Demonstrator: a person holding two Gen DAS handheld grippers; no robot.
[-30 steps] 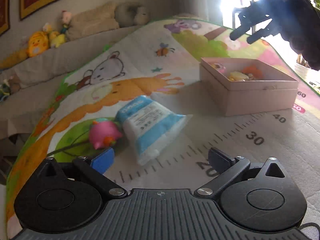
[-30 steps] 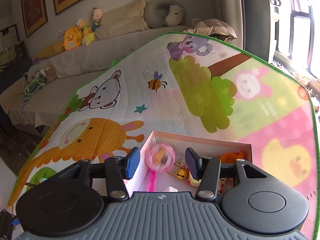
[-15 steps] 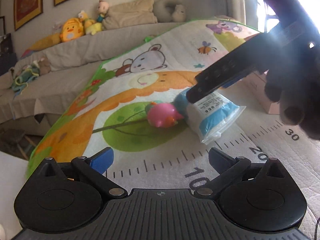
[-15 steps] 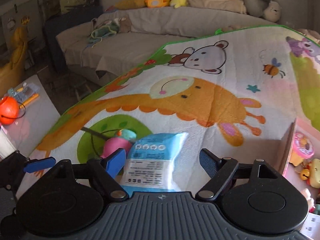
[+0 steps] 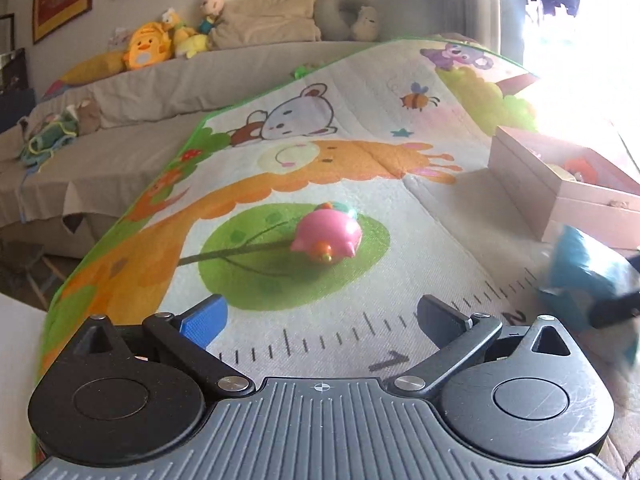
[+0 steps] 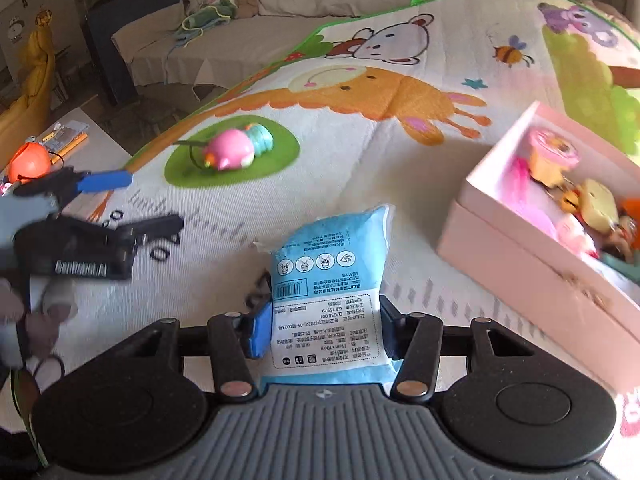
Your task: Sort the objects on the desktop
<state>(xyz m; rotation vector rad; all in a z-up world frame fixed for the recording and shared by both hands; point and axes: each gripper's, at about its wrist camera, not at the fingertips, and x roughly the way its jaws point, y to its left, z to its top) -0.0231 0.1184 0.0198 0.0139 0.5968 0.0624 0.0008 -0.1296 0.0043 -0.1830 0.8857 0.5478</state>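
The right gripper (image 6: 326, 330) has its jaws around the lower end of a blue and white packet (image 6: 330, 280). The jaws have just been closing, and the blue pad at the left and the black finger at the right both sit against the packet's sides, so it is gripped. The packet stands up between them with its printed back facing the camera, upside down, its top edge pointing to 12 o'clock. Under it lies the play mat (image 6: 360, 184), printed with a giraffe, a bear, a bee and a ruler scale.

At 3 o'clock from the packet, near it but apart, sits the pink box (image 6: 516, 264), open on top, with small toys inside: a pink round one, a yellow one, an orange piece at the far edge. At 11 o'clock, well apart, a pink toy pig (image 6: 230, 154) lies on the mat's green patch, touching a teal striped piece behind it.

The left gripper (image 5: 320, 320) hovers over the ruler scale with its jaws wide open and nothing between them; the pig (image 5: 328, 238) lies ahead of it at 12 o'clock, well clear of the fingers. In the right wrist view this gripper shows at 9 o'clock, blurred, held by a hand (image 6: 28, 312). In the left wrist view the packet (image 5: 584, 276) appears blurred at 3 o'clock, with the box (image 5: 560, 196) beyond it at 2 o'clock.
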